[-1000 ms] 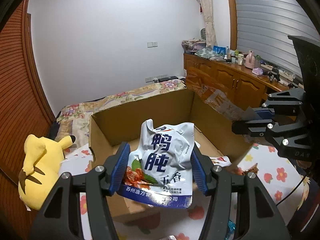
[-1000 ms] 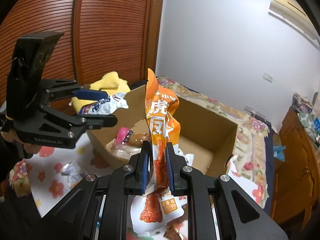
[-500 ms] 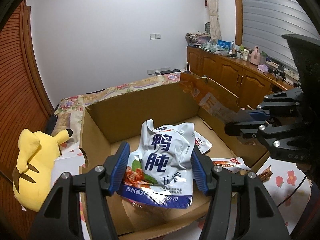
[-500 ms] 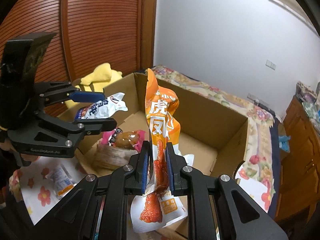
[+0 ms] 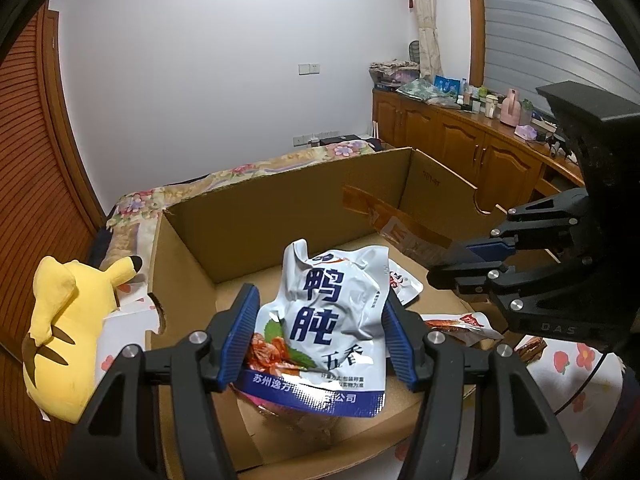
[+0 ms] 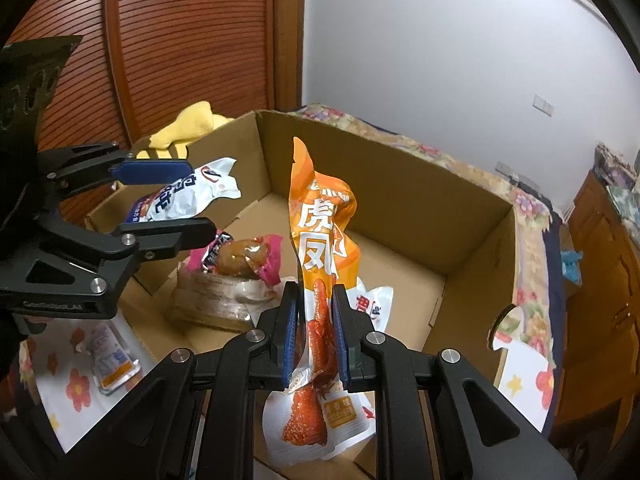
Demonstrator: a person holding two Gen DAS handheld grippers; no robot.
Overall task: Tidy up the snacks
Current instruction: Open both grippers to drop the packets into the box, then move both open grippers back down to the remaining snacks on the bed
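Observation:
My left gripper (image 5: 320, 332) is shut on a white and blue snack pouch (image 5: 332, 320) and holds it above the near left part of an open cardboard box (image 5: 280, 208). My right gripper (image 6: 314, 328) is shut on an orange chicken-feet snack pack (image 6: 320, 240), held upright over the box (image 6: 400, 200). The right gripper shows in the left wrist view (image 5: 468, 264); the left gripper shows in the right wrist view (image 6: 160, 200) with its pouch (image 6: 188, 196). Inside the box lie a pink-wrapped snack (image 6: 244, 260), a clear pack (image 6: 216, 296) and white packets (image 5: 400, 284).
A yellow plush toy (image 5: 68, 320) lies left of the box on the flowered bedcover (image 6: 80, 388). A small snack packet (image 6: 112, 360) lies on the cover outside the box. Wooden cabinets (image 5: 460, 140) stand at the right; a slatted wooden door (image 6: 160, 40) is behind.
Both grippers have moved forward over the box with their packs still held. The box interior now fills more of both views.

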